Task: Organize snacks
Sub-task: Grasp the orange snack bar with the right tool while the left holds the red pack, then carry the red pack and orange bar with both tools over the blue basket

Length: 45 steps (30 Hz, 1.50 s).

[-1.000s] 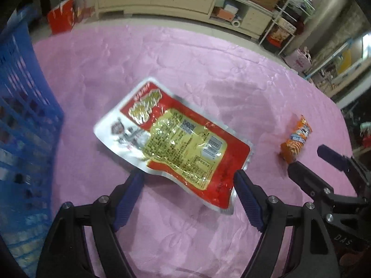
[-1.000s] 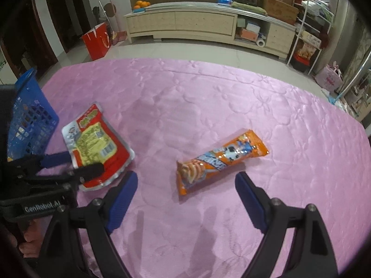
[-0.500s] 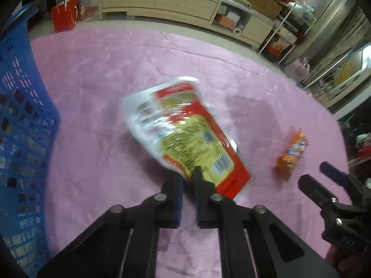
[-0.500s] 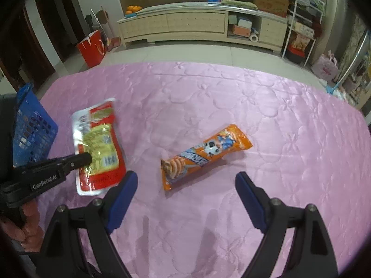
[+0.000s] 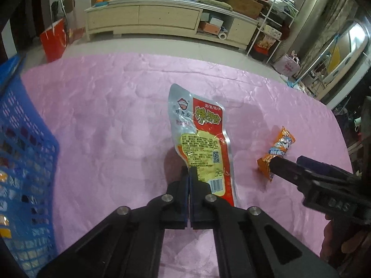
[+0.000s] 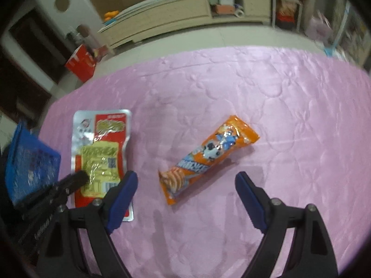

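**Left gripper pinches the red pouch, right one waits over the orange bar**

Left gripper [image 5: 189, 173] is clamped on the near edge of the red snack pouch [image 5: 204, 139], its jaws having just closed on the foil. I grip the edge because the flat pack offers no other hold. Beside it at my left stands the blue basket [image 5: 25, 153], probably its destination. With my right gripper [image 6: 185, 185] I keep the 2 jaws spread apart, holding nothing, framing the orange snack bar [image 6: 208, 155] that lies on the pink tablecloth [image 6: 289, 115], ready for the next pick.
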Available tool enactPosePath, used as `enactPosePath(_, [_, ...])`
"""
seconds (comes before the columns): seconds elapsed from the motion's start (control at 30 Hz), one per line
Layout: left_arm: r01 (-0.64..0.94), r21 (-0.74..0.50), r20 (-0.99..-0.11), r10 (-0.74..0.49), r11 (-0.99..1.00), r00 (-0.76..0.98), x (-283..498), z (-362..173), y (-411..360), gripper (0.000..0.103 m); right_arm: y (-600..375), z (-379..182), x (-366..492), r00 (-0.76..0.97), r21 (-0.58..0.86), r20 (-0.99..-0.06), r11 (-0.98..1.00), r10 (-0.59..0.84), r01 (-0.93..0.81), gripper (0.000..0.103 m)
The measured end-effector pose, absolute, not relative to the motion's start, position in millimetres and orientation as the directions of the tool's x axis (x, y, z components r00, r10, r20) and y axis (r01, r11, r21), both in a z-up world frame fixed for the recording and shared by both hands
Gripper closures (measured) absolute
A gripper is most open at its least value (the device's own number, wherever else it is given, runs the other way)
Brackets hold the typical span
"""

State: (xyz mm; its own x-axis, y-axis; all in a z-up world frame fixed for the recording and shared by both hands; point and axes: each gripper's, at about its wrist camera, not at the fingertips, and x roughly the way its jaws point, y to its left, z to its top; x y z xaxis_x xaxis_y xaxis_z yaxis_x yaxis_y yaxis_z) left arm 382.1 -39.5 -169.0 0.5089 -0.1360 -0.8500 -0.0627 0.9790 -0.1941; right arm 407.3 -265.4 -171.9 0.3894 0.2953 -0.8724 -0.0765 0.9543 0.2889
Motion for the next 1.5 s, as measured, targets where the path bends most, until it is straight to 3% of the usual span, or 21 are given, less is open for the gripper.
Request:
enactPosePath(0.2, [-0.057,-0.198,-0.849,-0.142,0.979,0.51,393.1,-169.6,-30.8,0.103,-256.3,-174.7,421.8,0.367,0.242,-0.9,0.97,0.235,-0.026,0.015])
enactPosePath(0.33, [-0.061,-0.199,-0.851,-0.142,0.978,0.505,396.7,-172.2,-27.5,0.103,-240.4,-181.0,423.6,0.345,0.178,-0.921,0.983,0.182,-0.041,0.042])
enactPosePath(0.37, [-0.062,-0.201,-0.852,-0.144,0.978,0.503,395.3,-171.9,-25.9,0.103,-236.2,-182.0,423.2,0.344,0.16,-0.923,0.985,0.172,-0.063,0.059])
enactPosePath(0.43, [-0.061,-0.2,-0.853,-0.143,0.978,0.501,394.4,-172.8,-27.5,0.103,-231.6,-180.8,419.8,0.362,0.144,-0.917,0.985,0.168,-0.093,0.08])
enactPosePath(0.77, [-0.022,-0.192,-0.824,-0.149,0.981,0.547,363.9,-145.3,-24.3,0.103,-205.4,-125.2,350.8,0.475,0.079,-0.849,0.943,0.233,-0.322,0.085])
enactPosePath(1.5, [0.042,-0.156,-0.694,-0.14,0.987,0.706,242.7,-33.7,12.4,0.103,-160.2,-40.3,244.4,0.56,0.073,-0.76,0.9,0.329,-0.43,0.085])
